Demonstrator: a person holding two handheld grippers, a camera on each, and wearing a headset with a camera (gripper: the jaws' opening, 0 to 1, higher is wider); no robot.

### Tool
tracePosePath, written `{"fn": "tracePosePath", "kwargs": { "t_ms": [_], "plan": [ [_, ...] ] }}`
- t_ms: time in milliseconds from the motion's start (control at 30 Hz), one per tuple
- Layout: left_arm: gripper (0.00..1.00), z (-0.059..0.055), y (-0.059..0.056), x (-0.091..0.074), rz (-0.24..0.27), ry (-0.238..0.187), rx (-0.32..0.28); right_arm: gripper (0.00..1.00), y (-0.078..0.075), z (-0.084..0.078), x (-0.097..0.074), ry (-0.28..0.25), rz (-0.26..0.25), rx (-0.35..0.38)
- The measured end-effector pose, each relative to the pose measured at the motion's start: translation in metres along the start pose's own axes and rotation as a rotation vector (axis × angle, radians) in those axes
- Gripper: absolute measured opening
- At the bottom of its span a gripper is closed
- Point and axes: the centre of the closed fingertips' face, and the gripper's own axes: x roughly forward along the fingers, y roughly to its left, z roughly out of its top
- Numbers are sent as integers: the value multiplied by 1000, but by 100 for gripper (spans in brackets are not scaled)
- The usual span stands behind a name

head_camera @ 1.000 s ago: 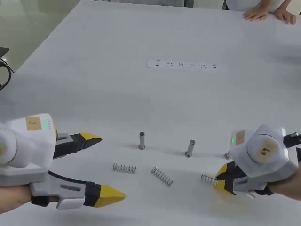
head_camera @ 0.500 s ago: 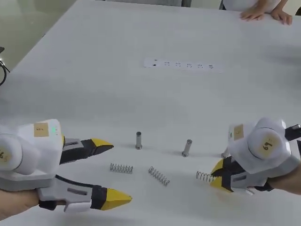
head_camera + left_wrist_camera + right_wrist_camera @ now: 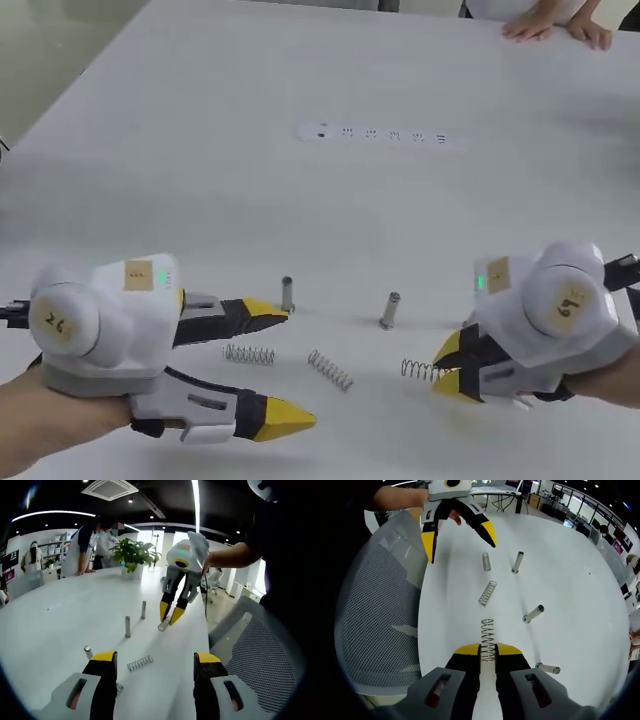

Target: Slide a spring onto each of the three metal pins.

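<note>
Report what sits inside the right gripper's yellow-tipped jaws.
One end of a thin coiled metal spring is pinched there, in the right gripper; the rest pokes forward over the white table. How far the coil runs back between the jaws is covered by them.

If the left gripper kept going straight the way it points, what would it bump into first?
Probably the loose spring on the table, just ahead of the open left gripper, though height is unclear and it might pass above. Beyond lies the right gripper, shut on the held spring.

3rd pin [image 3: 547, 668] — behind right gripper [image 3: 444, 368]
</note>
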Motion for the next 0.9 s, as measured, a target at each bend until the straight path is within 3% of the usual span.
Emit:
{"fn": "tracePosePath", "kwargs": {
  "t_ms": [500,633,900],
  "plan": [
    [49,11,-14,27,-64,-66,4,8,5,9,-6,-13,2,-37],
    [48,13,-19,37,-83,-65,22,8,7,9,-8,-12,4,-54],
    [35,20,-22,47,-105,-85,34,8,10,20,-15,-44,-7,-86]
  ]
}}
